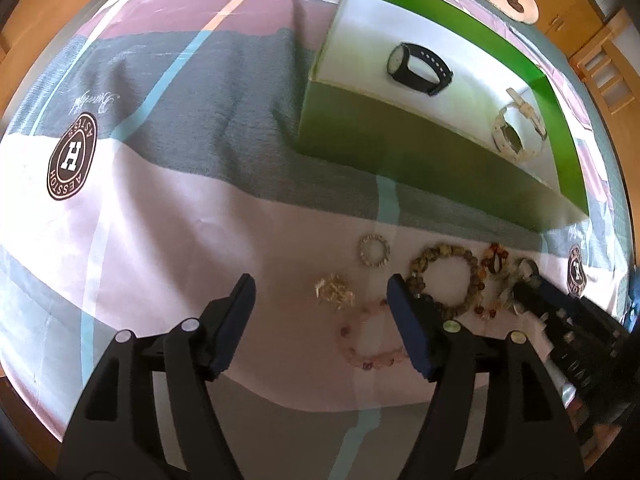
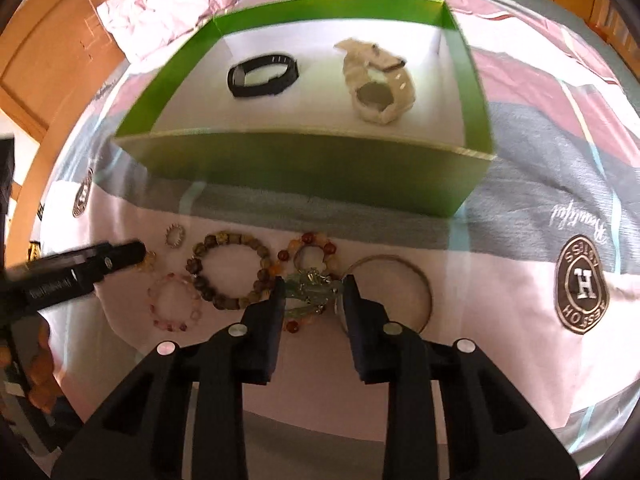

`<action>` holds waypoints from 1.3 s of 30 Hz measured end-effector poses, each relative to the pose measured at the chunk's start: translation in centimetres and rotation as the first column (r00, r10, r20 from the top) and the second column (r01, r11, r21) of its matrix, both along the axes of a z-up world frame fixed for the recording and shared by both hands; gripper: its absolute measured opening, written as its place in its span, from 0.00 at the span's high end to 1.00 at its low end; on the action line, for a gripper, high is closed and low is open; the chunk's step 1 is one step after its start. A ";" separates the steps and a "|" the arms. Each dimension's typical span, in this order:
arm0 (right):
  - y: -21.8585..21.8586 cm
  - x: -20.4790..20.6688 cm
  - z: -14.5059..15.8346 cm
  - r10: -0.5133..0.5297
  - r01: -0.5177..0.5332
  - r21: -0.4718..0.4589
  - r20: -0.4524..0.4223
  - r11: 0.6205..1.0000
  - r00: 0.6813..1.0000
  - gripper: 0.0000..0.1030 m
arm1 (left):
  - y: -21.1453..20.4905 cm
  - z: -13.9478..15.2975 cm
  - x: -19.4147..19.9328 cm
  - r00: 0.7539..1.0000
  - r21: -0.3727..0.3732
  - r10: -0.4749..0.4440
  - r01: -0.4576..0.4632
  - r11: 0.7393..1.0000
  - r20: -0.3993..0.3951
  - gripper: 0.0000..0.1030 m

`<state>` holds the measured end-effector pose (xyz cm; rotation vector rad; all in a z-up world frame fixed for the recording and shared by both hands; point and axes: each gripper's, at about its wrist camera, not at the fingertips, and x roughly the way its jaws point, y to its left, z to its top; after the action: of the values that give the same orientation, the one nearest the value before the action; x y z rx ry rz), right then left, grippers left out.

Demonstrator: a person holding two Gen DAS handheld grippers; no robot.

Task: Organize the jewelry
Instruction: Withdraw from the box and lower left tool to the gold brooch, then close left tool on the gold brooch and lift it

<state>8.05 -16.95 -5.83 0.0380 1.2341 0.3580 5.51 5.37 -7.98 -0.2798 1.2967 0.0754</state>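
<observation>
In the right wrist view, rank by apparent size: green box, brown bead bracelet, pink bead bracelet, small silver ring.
1. green box
2. brown bead bracelet
3. pink bead bracelet
4. small silver ring
The box sits farther away, yet still looks largest.

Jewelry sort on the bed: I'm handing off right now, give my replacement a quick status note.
Left gripper: open, empty, hovering over the pink bead bracelet and a small pale trinket.
Right gripper: jaws either side of a greenish charm piece; a firm grip is not clear from the views.
Done: black watch and white watch lie in the green box.
Left on the bedspread, in front of the box: small silver ring bracelet, brown bead bracelet, amber bead bracelet, thin bangle, plus the three pieces above.
</observation>
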 end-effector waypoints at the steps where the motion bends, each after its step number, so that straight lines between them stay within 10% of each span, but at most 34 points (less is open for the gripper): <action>1: -0.3 0.0 0.3 -0.007 0.007 0.013 0.002 1.000 1.000 0.71 | -0.2 0.0 -0.1 1.000 -0.001 -0.010 0.010 1.000 -0.003 0.32; 15: -2.1 0.4 0.9 -0.045 0.048 0.074 -0.040 0.996 0.998 0.71 | -1.1 -2.2 0.9 0.999 0.037 -0.032 0.033 0.999 -0.030 0.37; 22: -1.5 0.2 0.6 -0.033 0.034 0.042 -0.031 0.999 0.999 0.71 | -1.9 -2.2 1.2 0.999 0.072 -0.052 0.053 0.996 -0.007 0.79; 39: -1.1 0.2 0.8 -0.031 0.031 0.010 0.004 0.999 1.000 0.71 | -1.8 1.0 0.4 0.996 0.083 -0.051 0.045 0.996 0.072 0.79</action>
<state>8.21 -18.05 -4.99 0.0647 1.2269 0.3372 5.96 3.53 -7.01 -0.1802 1.2225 0.0765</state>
